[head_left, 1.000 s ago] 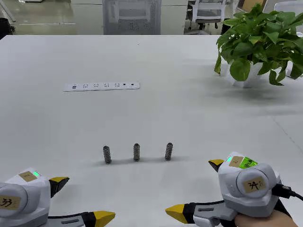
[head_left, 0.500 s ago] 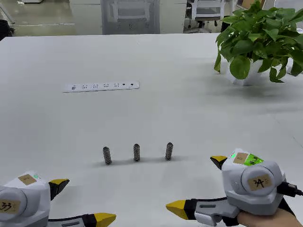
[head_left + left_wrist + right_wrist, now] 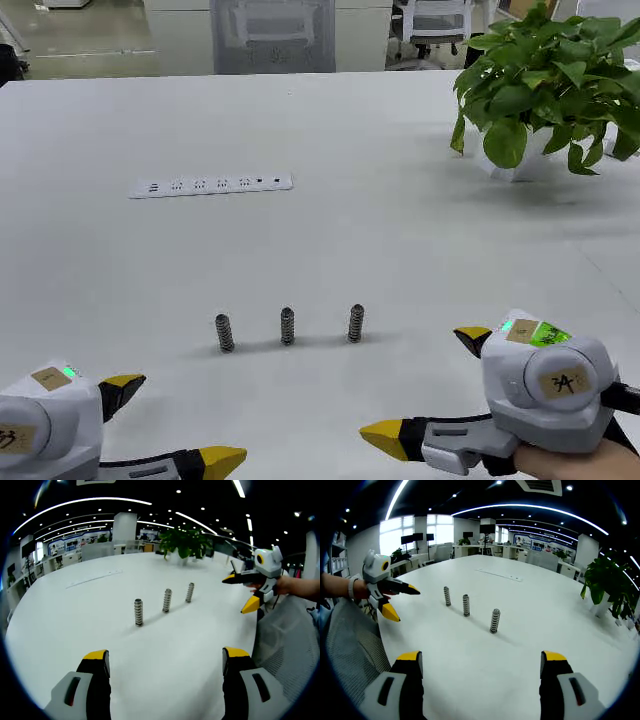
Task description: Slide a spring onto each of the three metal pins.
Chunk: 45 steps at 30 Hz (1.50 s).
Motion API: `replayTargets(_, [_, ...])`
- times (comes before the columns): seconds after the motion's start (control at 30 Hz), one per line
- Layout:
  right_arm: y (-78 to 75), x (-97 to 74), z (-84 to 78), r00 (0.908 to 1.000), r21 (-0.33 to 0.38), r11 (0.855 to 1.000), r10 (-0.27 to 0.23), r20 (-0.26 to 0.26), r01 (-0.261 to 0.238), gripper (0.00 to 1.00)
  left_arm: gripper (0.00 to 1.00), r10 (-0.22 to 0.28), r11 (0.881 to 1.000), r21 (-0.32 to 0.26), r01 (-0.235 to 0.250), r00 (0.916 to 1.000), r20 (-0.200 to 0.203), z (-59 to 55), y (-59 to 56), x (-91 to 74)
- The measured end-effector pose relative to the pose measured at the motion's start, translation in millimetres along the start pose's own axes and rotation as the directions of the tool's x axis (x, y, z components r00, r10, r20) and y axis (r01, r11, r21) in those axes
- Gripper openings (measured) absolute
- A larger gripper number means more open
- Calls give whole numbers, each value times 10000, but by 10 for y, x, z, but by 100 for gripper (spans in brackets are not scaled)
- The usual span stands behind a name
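Note:
Three upright coil springs stand in a row on the white table: left spring [image 3: 225, 333], middle spring [image 3: 287, 326], right spring [image 3: 356, 323]. I cannot make out pins inside them. The same row appears in the left gripper view [image 3: 167, 600] and the right gripper view [image 3: 466, 605]. My left gripper [image 3: 172, 425] hangs open near the table's front left, well short of the springs, with nothing between its yellow tips. My right gripper [image 3: 428, 387] is open at the front right, also clear of the row. Each gripper's own jaws stand wide apart, left [image 3: 165, 655] and right [image 3: 479, 656].
A white power strip [image 3: 212, 184] lies farther back on the left. A potted green plant [image 3: 545, 80] stands at the back right. Office chairs [image 3: 272, 35] sit beyond the table's far edge. Bare tabletop surrounds the springs.
The right gripper has drifted slightly to the right. The left gripper has sunk a little toward the bottom of the view. Both stay open, and the springs have not moved.

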State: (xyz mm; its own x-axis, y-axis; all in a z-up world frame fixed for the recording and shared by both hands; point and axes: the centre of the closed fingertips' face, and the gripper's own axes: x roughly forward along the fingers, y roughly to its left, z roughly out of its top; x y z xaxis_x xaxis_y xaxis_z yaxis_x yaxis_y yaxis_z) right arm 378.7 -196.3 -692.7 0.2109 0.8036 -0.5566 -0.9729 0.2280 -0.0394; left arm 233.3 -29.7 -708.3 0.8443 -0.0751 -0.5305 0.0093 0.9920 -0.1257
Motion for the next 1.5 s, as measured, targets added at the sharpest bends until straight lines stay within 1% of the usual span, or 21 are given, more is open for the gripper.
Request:
replayTargets(0.13, [-9,-58,22,9999,-21,10000,-43,119,43,99,95,113,9999,63,-113,9999,53,14,7,-71])
replayTargets(0.23, [31,-126,68,9998,-116,9999,-95,198,98,99,95,232,9997,71,-233,9997,106,26,7,-132])
replayTargets(0.3, [44,-156,83,9996,-116,9998,-134,255,137,99,95,336,9994,78,-337,9993,138,19,62,-158])
replayTargets(0.37, [43,-189,96,9992,-168,9996,-216,329,221,99,95,409,9991,86,-411,9990,185,70,54,-184])
replayTargets(0.43, [40,-224,108,9988,-131,9995,-266,413,272,99,96,501,9987,112,-504,9985,196,86,85,-213])
replayTargets(0.5, [38,-247,118,9983,-148,9993,-343,472,350,99,96,556,9983,142,-559,9982,203,111,67,-249])
replayTargets(0.57, [33,-264,122,9979,-129,9992,-371,522,378,99,95,612,9979,196,-615,9980,170,89,94,-275])
replayTargets(0.67, [23,-291,119,9976,-145,9989,-436,539,445,99,95,706,9973,168,-709,9973,197,79,95,-308])
replayTargets(0.73, [21,-332,114,9975,-149,9989,-427,556,436,99,95,830,9963,180,-837,9960,327,111,101,-336])
replayTargets(0.77, [19,-356,107,9975,-173,9988,-440,560,451,99,95,907,9957,150,-915,9947,475,140,115,-356])
replayTargets(0.87, [21,-394,85,9973,-167,9988,-456,574,467,99,96,1025,9944,184,-1038,9929,601,175,89,-413])
replayTargets(0.93, [14,-396,77,9969,-147,9986,-503,599,513,99,96,1016,9945,184,-1029,9929,616,166,78,-430])
replayTargets(0.97, [15,-396,73,9970,-120,9986,-506,587,514,99,96,1022,9944,214,-1036,9930,589,174,38,-443])
replayTargets(1.03, [14,-394,68,9970,-102,9986,-515,581,522,99,96,1023,9942,287,-1040,9933,543,141,69,-449])
replayTargets(1.07, [16,-394,66,9970,-102,9986,-507,584,514,99,96,1039,9940,281,-1055,9931,538,145,68,-458])
replayTargets(1.13, [21,-392,59,9971,-117,9987,-495,581,502,99,96,1086,9937,209,-1100,9922,617,160,57,-482])
replayTargets(1.27, [4,-393,48,9968,-68,9985,-529,596,534,99,96,1238,9922,60,-1245,9901,666,154,14,-521])
replayTargets(1.37, [3,-396,49,9966,-35,9985,-548,622,551,99,96,1312,9913,68,-1317,9900,511,116,10,-519])
replayTargets(1.43, [6,-393,40,9968,-55,9985,-540,594,544,99,95,1367,9904,123,-1376,9889,579,128,7,-536])
replayTargets(1.5, [-3,-389,27,9968,-76,9984,-559,573,564,99,95,1404,9901,-16,-1405,9890,475,76,29,-545])
